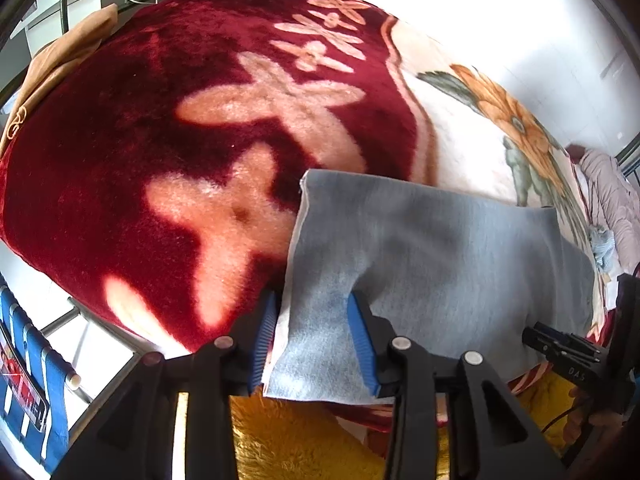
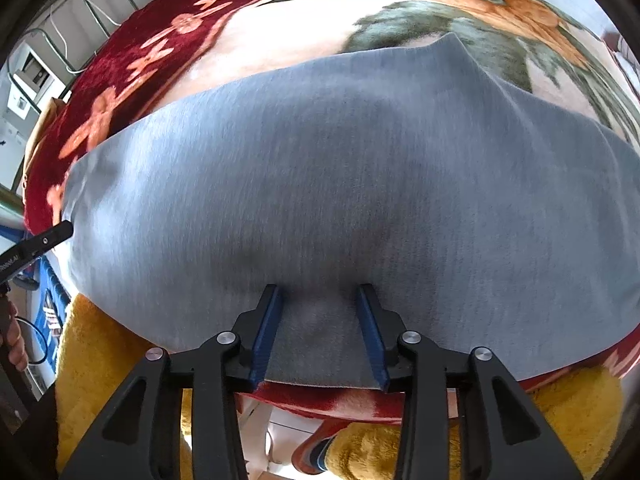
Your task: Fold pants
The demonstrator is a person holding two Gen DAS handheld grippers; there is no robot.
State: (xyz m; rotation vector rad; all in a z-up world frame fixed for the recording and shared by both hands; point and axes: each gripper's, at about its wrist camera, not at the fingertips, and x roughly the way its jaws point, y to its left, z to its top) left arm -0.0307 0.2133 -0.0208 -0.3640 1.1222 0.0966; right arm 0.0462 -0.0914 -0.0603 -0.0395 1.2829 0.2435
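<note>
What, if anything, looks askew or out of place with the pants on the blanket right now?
The grey pants are mostly flat on the flowered blanket, but the far edge rises into a peak, and a pale inner layer peeks out along the left edge, so the layers are not quite aligned. No damage shows.

grey pants (image 2: pixel 340 184), red floral blanket (image 1: pixel 140 120)

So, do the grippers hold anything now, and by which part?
Nothing seems clamped. The near edge of the grey pants lies between the open jaws of the left gripper and right gripper.
</note>
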